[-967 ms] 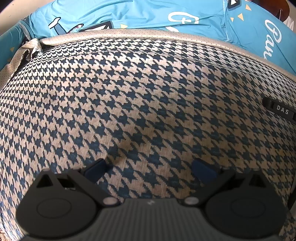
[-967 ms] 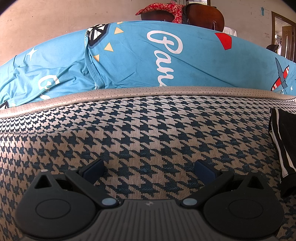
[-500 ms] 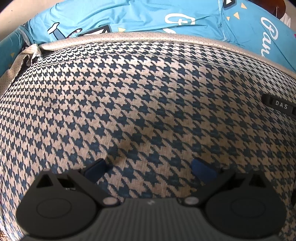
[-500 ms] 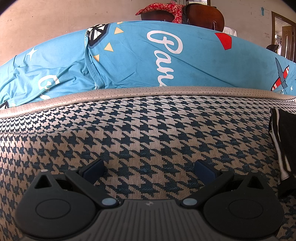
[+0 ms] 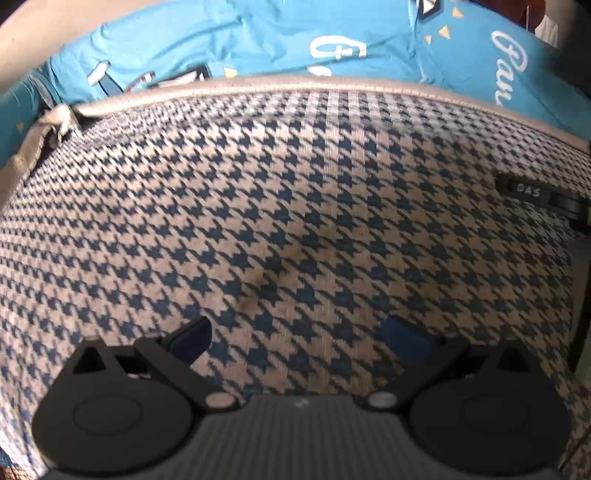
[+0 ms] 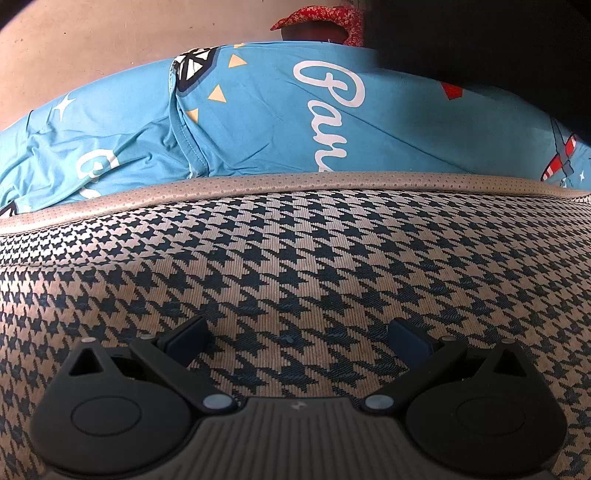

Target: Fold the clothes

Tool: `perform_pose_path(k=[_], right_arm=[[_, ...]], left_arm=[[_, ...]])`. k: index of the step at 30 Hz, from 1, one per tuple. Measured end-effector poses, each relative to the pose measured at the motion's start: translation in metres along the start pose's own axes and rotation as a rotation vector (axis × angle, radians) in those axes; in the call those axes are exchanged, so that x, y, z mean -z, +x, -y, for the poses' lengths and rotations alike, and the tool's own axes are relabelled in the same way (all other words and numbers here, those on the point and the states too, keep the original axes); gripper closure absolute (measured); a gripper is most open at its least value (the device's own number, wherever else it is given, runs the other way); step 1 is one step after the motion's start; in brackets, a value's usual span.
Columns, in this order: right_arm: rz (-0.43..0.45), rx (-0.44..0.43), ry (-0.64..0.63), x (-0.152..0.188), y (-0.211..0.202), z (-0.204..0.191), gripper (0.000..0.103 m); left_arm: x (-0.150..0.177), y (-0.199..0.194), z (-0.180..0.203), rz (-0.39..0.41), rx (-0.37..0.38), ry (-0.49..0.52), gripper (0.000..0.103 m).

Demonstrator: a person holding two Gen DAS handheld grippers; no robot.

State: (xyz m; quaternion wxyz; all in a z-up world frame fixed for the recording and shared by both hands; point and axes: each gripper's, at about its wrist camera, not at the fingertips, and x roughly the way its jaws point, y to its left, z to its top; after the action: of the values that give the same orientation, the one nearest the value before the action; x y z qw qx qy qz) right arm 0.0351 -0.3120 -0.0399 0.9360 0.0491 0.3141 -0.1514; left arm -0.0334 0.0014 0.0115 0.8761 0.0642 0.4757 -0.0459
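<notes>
A black garment's waistband (image 5: pixel 528 192), lettered "DAS", lies at the right edge of the left wrist view on the houndstooth mat (image 5: pixel 280 206). My left gripper (image 5: pixel 297 336) hovers low over the mat, open, with nothing between its blue pads (image 5: pixel 192 332). My right gripper (image 6: pixel 297 336) is also open and empty over the same mat (image 6: pixel 295 266). A dark blurred mass (image 6: pixel 498 40) fills the upper right corner of the right wrist view; I cannot tell what it is.
Blue printed bedding (image 6: pixel 258 122) lies bunched behind the mat's beige perforated border (image 6: pixel 295 184). A red patterned cloth (image 6: pixel 325 16) sits on something brown beyond it. The mat's left corner (image 5: pixel 48 125) is rumpled. A plain wall (image 6: pixel 92 51) stands at the back.
The black striped garment at the right edge of the right wrist view is gone and a dark mass now covers the upper right. The left view has shifted slightly and blurred.
</notes>
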Motion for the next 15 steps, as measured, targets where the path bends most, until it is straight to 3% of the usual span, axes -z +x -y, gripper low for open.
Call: perform_pose_path(k=[6,15], right_arm=[[0.0,0.0,0.0,0.0,-0.001,0.001,0.0],[-0.001,0.0,0.0,0.0,-0.001,0.001,0.0]], left_arm=[[0.01,-0.018,0.01,0.095,-0.019,0.063,0.0],[0.005,-0.022,0.013,0.124,-0.003,0.106,0.0]])
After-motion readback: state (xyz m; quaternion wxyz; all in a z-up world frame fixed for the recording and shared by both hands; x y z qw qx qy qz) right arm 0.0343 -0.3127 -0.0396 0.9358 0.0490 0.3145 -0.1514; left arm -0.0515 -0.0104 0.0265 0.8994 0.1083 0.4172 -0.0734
